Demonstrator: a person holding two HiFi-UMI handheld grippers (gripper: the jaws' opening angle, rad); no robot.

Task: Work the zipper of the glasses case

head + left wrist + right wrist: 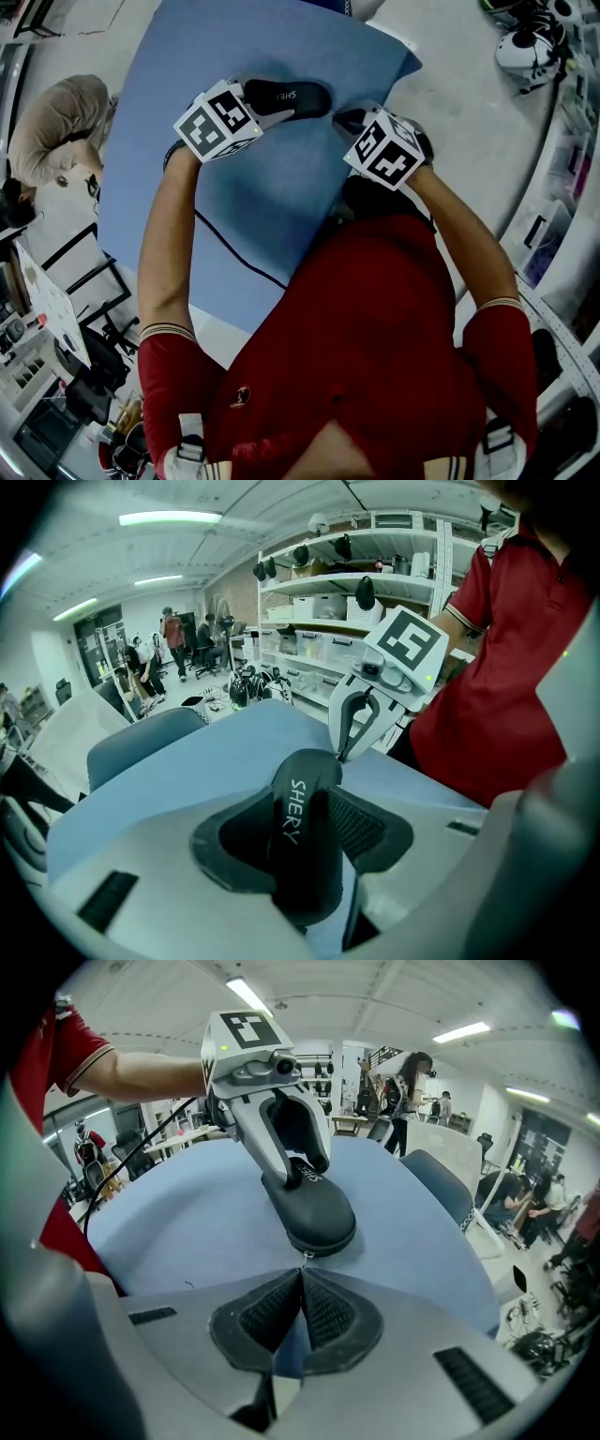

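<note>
Left gripper [295, 1176] clamps the seemingly stiff, light glasses case [314, 1213] while the closed right gripper [302, 1274] pinches its tiny zipper pull [305, 1256].

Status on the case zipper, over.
Left gripper clamped on glasses case. Right gripper shut on zipper pull at case's end. Case flat on blue mat, nothing blocking.

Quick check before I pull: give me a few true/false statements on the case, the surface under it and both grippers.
1. The left gripper clamps the glasses case. True.
2. The right gripper stands wide open. False: its jaws are shut, with the tips pinched on the zipper pull.
3. The case lies on a blue mat. True.
4. The case is white. False: it is black.
</note>
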